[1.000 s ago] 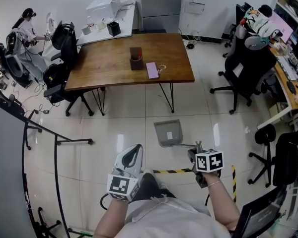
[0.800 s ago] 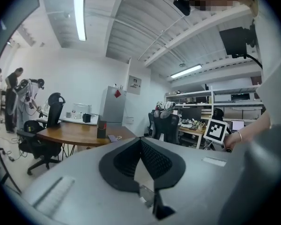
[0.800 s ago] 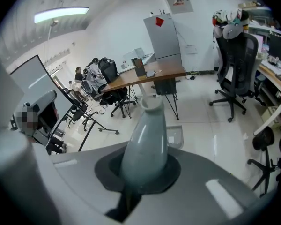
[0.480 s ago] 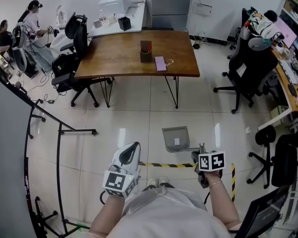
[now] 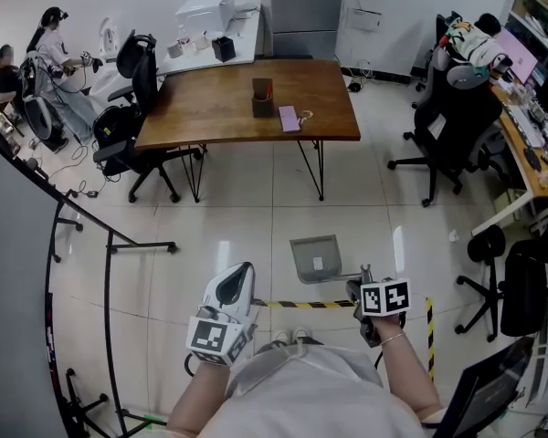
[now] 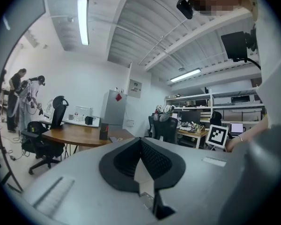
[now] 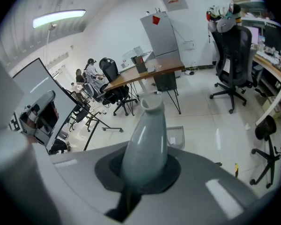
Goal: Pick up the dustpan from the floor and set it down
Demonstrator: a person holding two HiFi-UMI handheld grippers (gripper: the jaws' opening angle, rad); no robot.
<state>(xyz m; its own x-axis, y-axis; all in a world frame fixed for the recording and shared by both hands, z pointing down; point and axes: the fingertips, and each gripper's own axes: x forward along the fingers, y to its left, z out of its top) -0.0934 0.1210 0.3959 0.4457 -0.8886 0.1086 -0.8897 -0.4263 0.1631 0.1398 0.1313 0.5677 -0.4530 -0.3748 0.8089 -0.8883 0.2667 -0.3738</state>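
Observation:
The grey dustpan (image 5: 315, 258) hangs out in front of me over the white tiles, its handle running back into my right gripper (image 5: 358, 286), which is shut on it. In the right gripper view the grey handle (image 7: 147, 135) rises from between the closed jaws of the right gripper (image 7: 139, 179), with the pan (image 7: 177, 137) beyond. I cannot tell whether the pan touches the floor. My left gripper (image 5: 243, 274) is held level at the lower left, shut and with nothing in it; the left gripper (image 6: 141, 165) shows its dark pads meeting.
A wooden table (image 5: 219, 121) with a pen holder (image 5: 262, 99) stands ahead. Black office chairs (image 5: 447, 126) and a desk line the right side. A black metal rack (image 5: 110, 245) is at the left. Yellow-black tape (image 5: 301, 304) runs across the floor at my feet. People sit at the far left.
Both grippers and the held dustpan have drawn back toward the striped tape as I stepped back; a forward leg is gone from view. Almost nothing has shifted in the last half second.

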